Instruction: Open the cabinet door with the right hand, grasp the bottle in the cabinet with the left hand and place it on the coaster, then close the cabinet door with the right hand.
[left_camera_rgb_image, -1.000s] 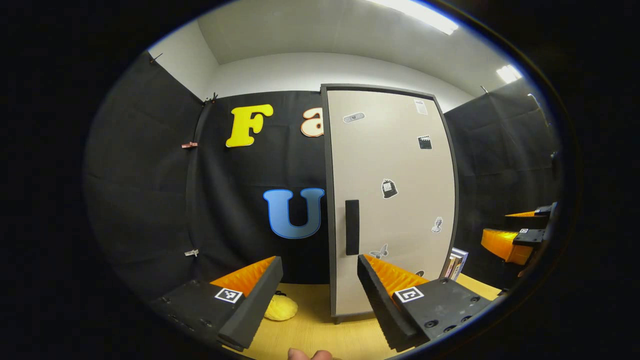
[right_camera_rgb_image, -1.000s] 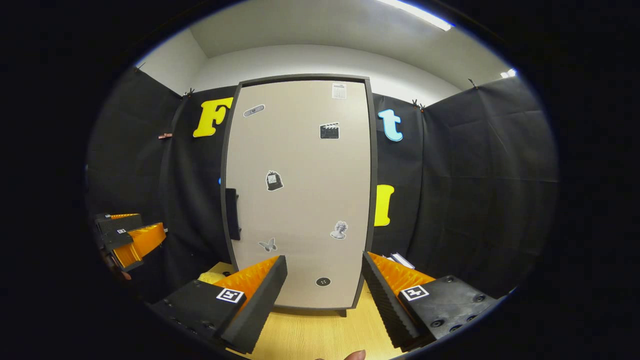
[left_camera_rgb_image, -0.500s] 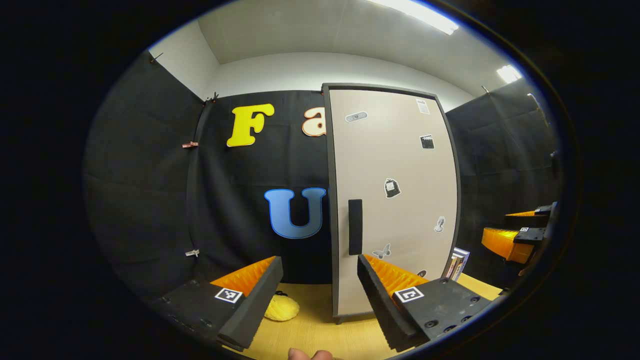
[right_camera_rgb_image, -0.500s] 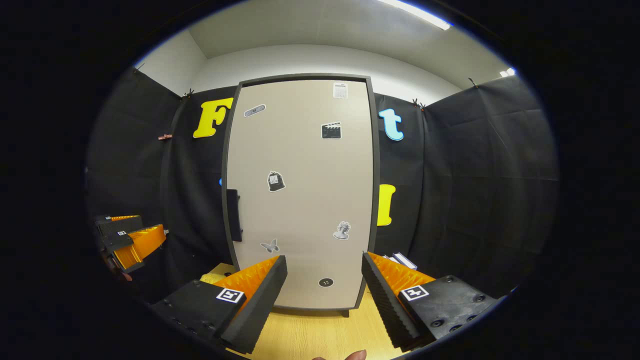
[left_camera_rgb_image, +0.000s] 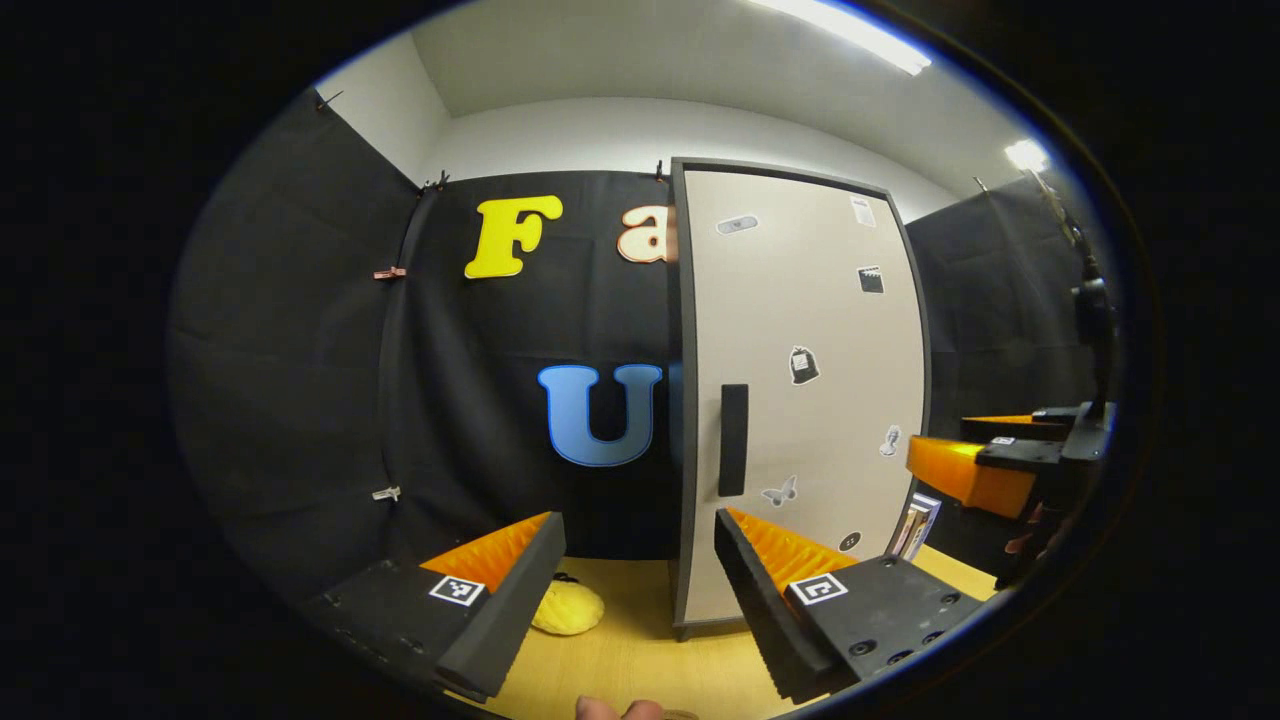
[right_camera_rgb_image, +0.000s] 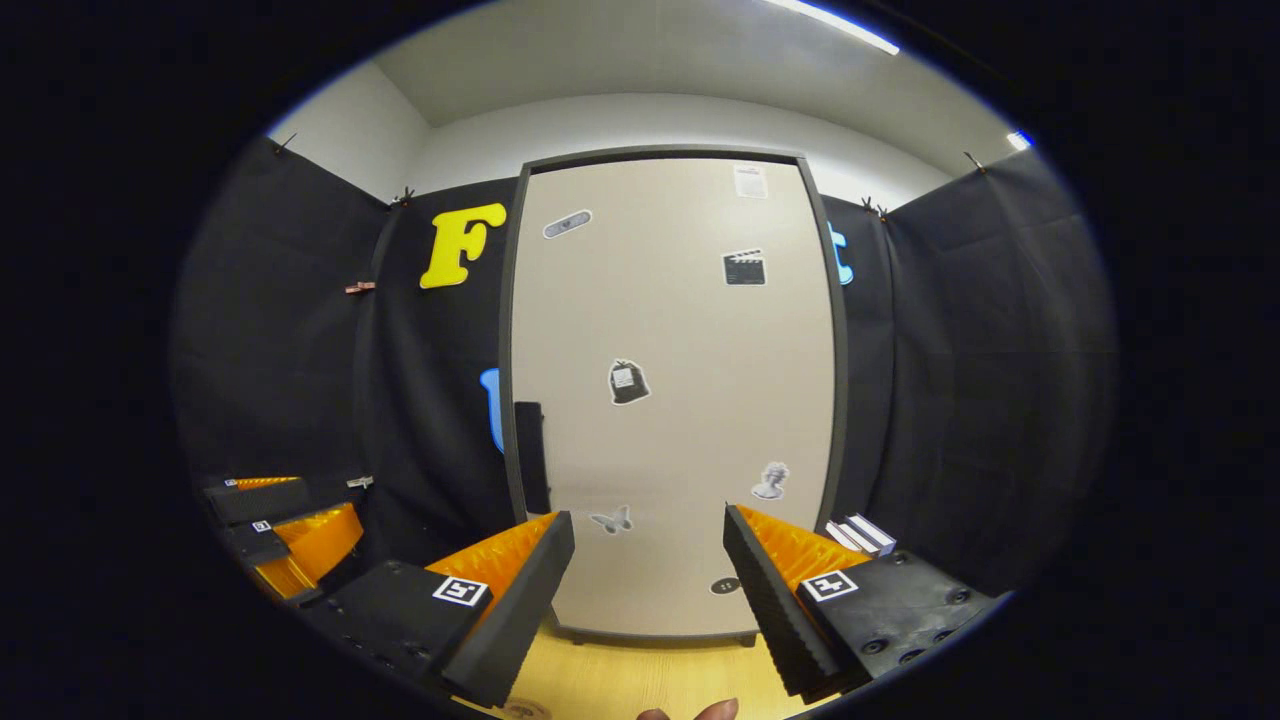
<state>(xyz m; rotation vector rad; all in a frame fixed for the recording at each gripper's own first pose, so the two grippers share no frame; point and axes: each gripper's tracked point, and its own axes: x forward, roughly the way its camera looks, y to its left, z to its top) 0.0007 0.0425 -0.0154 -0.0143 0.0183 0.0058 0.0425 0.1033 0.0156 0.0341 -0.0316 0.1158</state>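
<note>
A tall beige cabinet (left_camera_rgb_image: 810, 330) (right_camera_rgb_image: 680, 330) with a dark frame stands on the wooden table, its door shut, so what is inside is hidden. A black vertical handle (left_camera_rgb_image: 733, 440) (right_camera_rgb_image: 532, 456) sits at the door's left edge. My left gripper (left_camera_rgb_image: 640, 575) is open and empty, short of the cabinet and in line with the door's handle side. My right gripper (right_camera_rgb_image: 648, 570) is open and empty, facing the lower door a little right of the handle. In the left gripper view, the right gripper (left_camera_rgb_image: 985, 470) hovers at the far right. The left gripper (right_camera_rgb_image: 290, 530) appears low at the left of the right gripper view.
A yellow soft object (left_camera_rgb_image: 567, 608) lies on the table (left_camera_rgb_image: 640, 650) left of the cabinet. A few books (left_camera_rgb_image: 920, 525) (right_camera_rgb_image: 862, 535) stand to the cabinet's right. Black cloth walls close in behind and at both sides.
The right gripper has moved closer to the door and turned toward the handle side. The left gripper shifted slightly. Both stay open and the door stays shut.
</note>
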